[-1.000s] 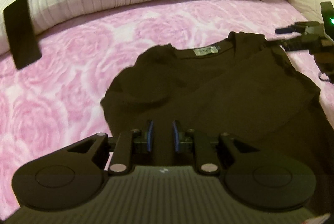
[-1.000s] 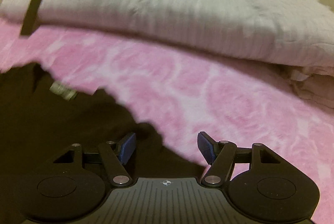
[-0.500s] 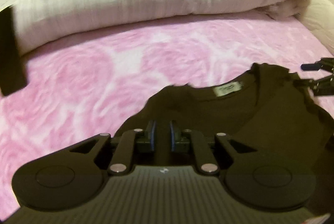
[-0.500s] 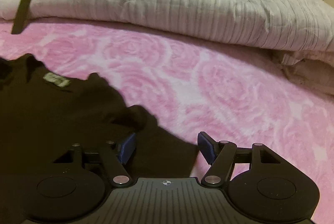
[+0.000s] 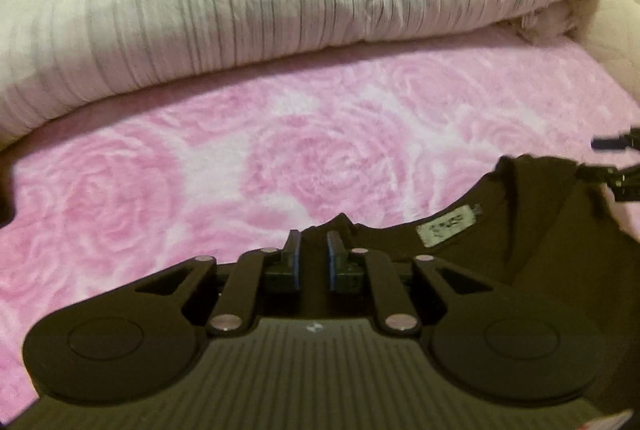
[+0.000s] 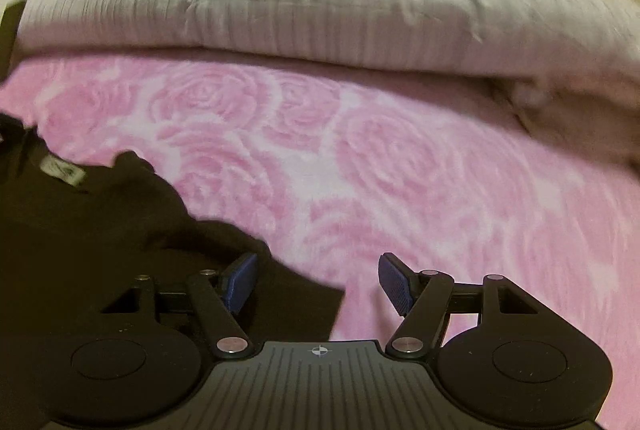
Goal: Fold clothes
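A dark brown T-shirt with a pale neck label lies on the pink rose-patterned blanket. My left gripper is shut on the shirt's left shoulder edge, with dark cloth pinched between the blue pads. My right gripper is open and empty, over the shirt's right sleeve; the shirt fills the lower left of the right wrist view. The right gripper's fingers also show at the right edge of the left wrist view.
A rolled white ribbed duvet lies along the far side of the bed, also in the right wrist view. A dark flat object stands at the far left edge. Pink blanket spreads right of the shirt.
My left gripper has pulled the held shoulder forward and left, so the shirt shifted right in its view. My right gripper stayed open over the sleeve and moved slightly.
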### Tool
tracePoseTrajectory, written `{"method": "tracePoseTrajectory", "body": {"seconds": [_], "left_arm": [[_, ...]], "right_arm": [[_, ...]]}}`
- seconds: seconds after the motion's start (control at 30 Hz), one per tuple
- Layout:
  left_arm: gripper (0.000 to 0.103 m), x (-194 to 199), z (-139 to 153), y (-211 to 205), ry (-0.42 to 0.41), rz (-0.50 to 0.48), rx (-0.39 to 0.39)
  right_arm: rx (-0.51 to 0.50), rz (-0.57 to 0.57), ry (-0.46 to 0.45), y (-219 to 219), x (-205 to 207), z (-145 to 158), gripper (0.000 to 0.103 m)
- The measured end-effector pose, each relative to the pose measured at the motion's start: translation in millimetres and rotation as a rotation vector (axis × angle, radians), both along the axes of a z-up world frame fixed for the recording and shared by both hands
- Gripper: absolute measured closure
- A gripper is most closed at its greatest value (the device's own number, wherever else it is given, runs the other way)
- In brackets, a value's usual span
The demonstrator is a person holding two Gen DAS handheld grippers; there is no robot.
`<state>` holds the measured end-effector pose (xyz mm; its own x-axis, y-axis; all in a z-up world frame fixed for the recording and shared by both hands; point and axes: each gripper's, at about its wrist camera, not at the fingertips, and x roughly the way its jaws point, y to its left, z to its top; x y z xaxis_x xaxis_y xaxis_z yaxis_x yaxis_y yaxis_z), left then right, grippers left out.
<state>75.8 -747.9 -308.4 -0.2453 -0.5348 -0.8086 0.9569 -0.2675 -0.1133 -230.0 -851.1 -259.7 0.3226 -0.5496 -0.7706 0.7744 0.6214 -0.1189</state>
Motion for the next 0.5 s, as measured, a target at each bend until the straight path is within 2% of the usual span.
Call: {"method": "tracePoseTrajectory", "body": {"seconds": [0.13,0.27,0.33,0.47,0.5], "left_arm": [[0.088,14.8,29.0,48.2,-0.012,0.029,0.003],[0.086,22.1,45.7,131.2,-0.053,0.057,0.048],[0.079,18.1,47.0,178.4,-0.084,0.048,0.087],[0.073,-0.6,46.3,279.5,-0.174,-0.005,0.160],[0.067,-5.3,46.2,301.5,-0.181,-0.018,0.173]], "right_arm": [[0.018,0.031,-0.016,44.6,-22.2,23.7,0.037],[0.078,0.056,-0.013,100.3,-53.6,36.1,0.037],[0.103,0.115,0.002,135.3,-68.2,39.4,0.037],[0.127,0.291,0.072,212.3,-92.4,42.3,0.037],[0.137,0.337,0.090,231.6,-97.0,41.9,0.037]]}}
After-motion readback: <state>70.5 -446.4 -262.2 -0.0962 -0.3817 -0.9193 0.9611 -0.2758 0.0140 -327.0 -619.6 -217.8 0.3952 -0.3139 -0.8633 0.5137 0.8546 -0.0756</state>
